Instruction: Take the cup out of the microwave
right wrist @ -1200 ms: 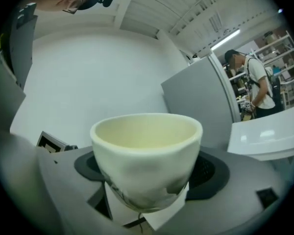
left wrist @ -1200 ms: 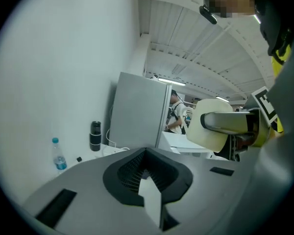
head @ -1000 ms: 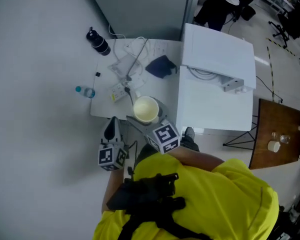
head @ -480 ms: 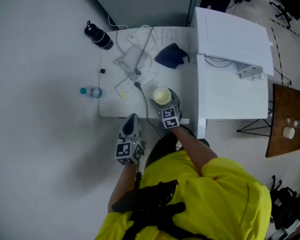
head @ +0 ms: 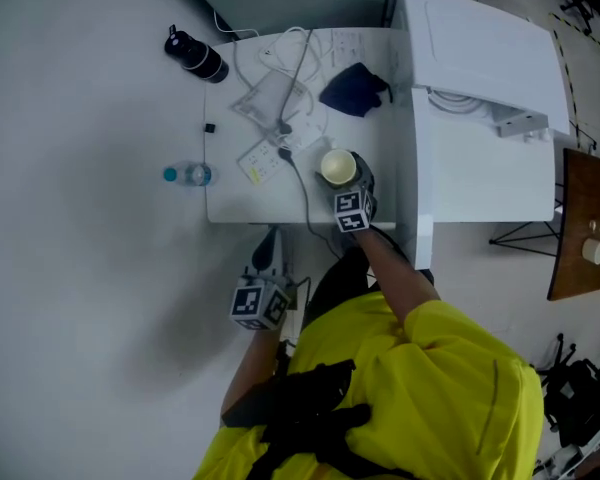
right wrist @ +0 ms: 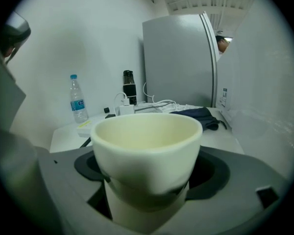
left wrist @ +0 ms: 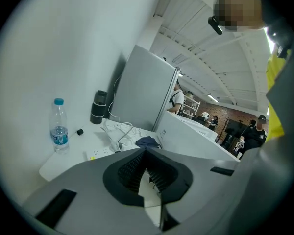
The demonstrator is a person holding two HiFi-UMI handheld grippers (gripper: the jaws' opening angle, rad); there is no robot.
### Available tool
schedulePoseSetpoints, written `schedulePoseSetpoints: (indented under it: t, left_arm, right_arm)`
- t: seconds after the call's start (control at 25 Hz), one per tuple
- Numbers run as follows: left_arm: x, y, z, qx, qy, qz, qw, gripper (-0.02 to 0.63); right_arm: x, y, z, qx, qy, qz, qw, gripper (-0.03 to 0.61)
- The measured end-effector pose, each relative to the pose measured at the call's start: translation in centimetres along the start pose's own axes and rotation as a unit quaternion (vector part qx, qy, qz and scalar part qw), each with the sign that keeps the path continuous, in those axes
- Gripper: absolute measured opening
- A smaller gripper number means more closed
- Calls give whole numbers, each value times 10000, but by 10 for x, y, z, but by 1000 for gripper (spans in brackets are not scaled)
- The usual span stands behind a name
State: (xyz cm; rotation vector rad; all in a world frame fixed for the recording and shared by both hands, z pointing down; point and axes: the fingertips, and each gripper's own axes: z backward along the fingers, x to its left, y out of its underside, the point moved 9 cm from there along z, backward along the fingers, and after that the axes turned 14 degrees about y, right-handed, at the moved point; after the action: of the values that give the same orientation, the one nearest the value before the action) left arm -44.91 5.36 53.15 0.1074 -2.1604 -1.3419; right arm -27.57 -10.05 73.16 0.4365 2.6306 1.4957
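Just beside the microwave, over the surface, the one cup sits grasped in your right claw. Farther from the microwave, your left claw is clenched, empty. Farthest off: one water bottle, one dark flask.

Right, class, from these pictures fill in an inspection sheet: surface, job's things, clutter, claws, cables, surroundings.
Surface: white table, crowded towards the back.
Job's things: cream cup, upright, outside the white microwave, beside it.
Clutter: water bottle, black flask, dark cloth, power strip.
Claws: right claw shut on the cup; left claw shut, empty, off the table's near edge.
Cables: white cables looped on the table; dark cable runs to the near edge.
Surroundings: wooden side table; people in the background.
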Motion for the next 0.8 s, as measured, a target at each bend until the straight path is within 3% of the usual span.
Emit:
schedulePoseSetpoints:
  t: [0.16, 0.28, 0.4, 0.48, 0.64, 0.72, 0.8]
  left_arm:
    - [8, -6, -6, 22, -36, -38, 10000, 0]
    - [7, -12, -14, 80, 1, 23, 10000, 0]
    - [6, -20, -19, 70, 63, -11, 10000, 0]
    - [5, -25, -20, 27, 71, -59, 10000, 0]
    - [0, -41, -15, -34, 142, -188, 9997, 0]
    - [-8, -54, -13, -66, 206, -247, 9995, 0]
    - [-21, -74, -13, -121, 334, -305, 9989, 0]
  right_arm:
    - [2, -1, 2, 144, 177, 176, 9996, 471]
    - [2, -3, 25, 349, 130, 150, 9992, 517]
    - [-2, 0, 65, 733, -213, -414, 9962, 517]
    - [-6, -21, 109, 732, -744, -680, 9922, 517]
    - [-22, -121, 210, -382, -1680, -1054, 9794, 317]
    - [-42, -172, 248, -1040, -1704, -1109, 9736, 194]
    - [-66, -206, 271, -1455, -1458, -1143, 9719, 179]
